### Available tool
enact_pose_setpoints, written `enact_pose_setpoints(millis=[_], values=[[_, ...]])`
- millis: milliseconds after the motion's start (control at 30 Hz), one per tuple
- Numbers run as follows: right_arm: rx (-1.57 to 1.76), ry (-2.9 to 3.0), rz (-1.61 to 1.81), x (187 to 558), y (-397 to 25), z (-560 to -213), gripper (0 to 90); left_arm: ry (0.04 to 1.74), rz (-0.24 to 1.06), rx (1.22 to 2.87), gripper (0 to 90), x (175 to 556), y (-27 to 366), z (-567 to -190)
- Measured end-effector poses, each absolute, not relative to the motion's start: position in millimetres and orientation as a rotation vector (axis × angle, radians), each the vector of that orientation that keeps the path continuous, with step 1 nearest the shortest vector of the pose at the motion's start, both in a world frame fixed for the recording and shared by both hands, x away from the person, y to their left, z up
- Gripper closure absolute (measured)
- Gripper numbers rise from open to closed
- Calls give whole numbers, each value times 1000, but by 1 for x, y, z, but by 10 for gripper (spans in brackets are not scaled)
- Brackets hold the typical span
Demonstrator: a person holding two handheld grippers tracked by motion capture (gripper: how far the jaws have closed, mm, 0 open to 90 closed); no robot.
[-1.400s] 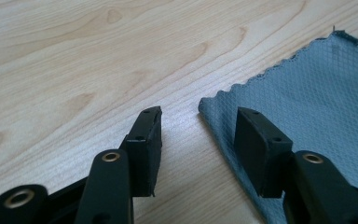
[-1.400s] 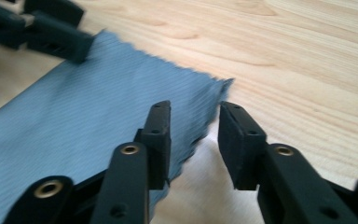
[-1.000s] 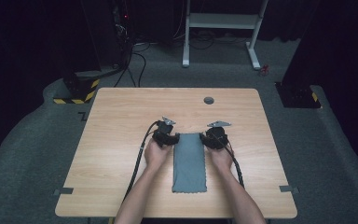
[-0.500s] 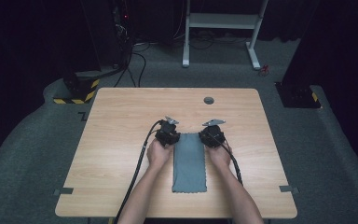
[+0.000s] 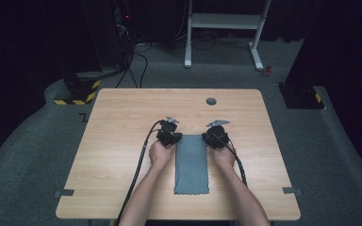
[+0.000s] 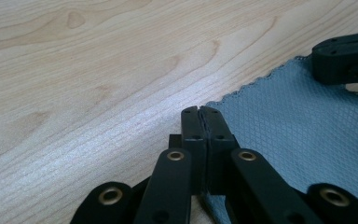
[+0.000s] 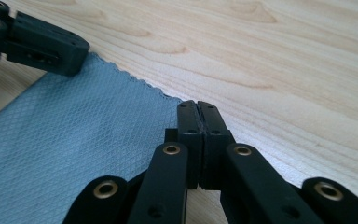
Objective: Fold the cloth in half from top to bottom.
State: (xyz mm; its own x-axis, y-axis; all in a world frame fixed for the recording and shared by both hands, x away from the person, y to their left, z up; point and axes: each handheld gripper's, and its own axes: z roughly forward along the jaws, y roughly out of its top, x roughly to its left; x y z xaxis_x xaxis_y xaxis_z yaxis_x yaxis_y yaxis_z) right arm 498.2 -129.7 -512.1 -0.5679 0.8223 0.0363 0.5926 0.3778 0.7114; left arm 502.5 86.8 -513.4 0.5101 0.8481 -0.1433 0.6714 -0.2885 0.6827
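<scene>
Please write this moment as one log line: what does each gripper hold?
left gripper: shut on far left corner of grey waffle-textured cloth | right gripper: shut on far right corner | cloth flat on light wooden table

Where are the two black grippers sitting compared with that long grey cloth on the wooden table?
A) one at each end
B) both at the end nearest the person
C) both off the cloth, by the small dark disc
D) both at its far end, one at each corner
D: in the high view the left gripper and the right gripper sit at the two far corners of the long grey textured cloth, jaws shut.
</scene>
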Motion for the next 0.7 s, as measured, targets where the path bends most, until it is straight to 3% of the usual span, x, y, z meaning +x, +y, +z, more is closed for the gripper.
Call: enact_pose_setpoints(millis=[700], values=[[1229, 2273, 1063, 505, -139, -482, 897, 1181, 345, 1994, 892, 511, 89, -482]])
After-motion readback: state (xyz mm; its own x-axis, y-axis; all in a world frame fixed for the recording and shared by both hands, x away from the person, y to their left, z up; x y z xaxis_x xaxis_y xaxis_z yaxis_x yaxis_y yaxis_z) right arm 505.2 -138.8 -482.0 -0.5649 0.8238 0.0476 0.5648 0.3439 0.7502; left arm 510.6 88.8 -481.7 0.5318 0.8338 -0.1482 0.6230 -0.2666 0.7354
